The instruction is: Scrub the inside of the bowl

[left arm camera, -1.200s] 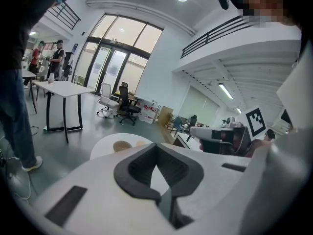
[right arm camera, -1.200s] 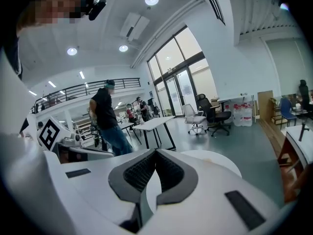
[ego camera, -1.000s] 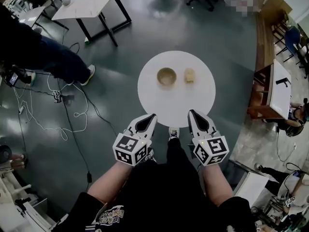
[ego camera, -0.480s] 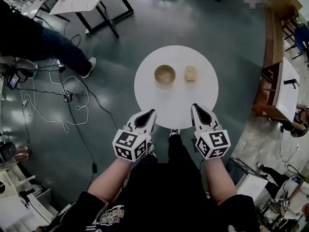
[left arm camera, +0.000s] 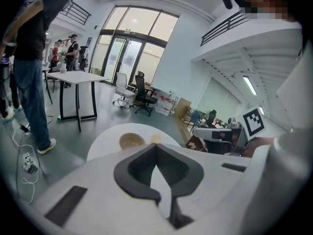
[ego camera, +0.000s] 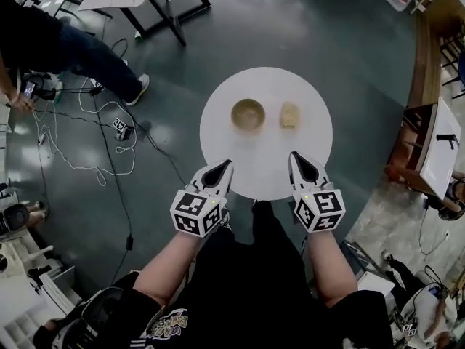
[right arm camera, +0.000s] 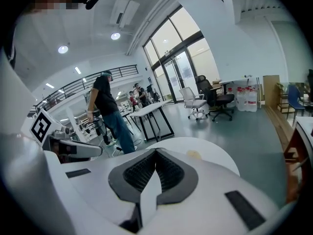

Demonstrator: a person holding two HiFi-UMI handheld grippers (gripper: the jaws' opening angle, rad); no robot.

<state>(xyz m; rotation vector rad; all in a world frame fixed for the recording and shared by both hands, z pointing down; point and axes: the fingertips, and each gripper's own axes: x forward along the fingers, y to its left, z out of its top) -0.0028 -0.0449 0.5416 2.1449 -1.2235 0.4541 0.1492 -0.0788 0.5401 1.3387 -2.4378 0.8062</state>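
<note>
A: Left side first. The left hand-held gripper (ego camera: 222, 166) hangs over the near edge of the round white table (ego camera: 266, 177), jaws pressed together with nothing in them, same as a second ago.
B: And the bowl (ego camera: 248, 115)?
A: Hasn't budged. It sits upright near the table's middle, a little left, well beyond both tips. Just right of it, not touching, lies the yellowish sponge (ego camera: 290, 115), also unmoved.
B: Right side?
A: The right hand-held gripper (ego camera: 296, 157) is closed and empty too. Both have crept slightly farther over the tabletop than before.
</note>
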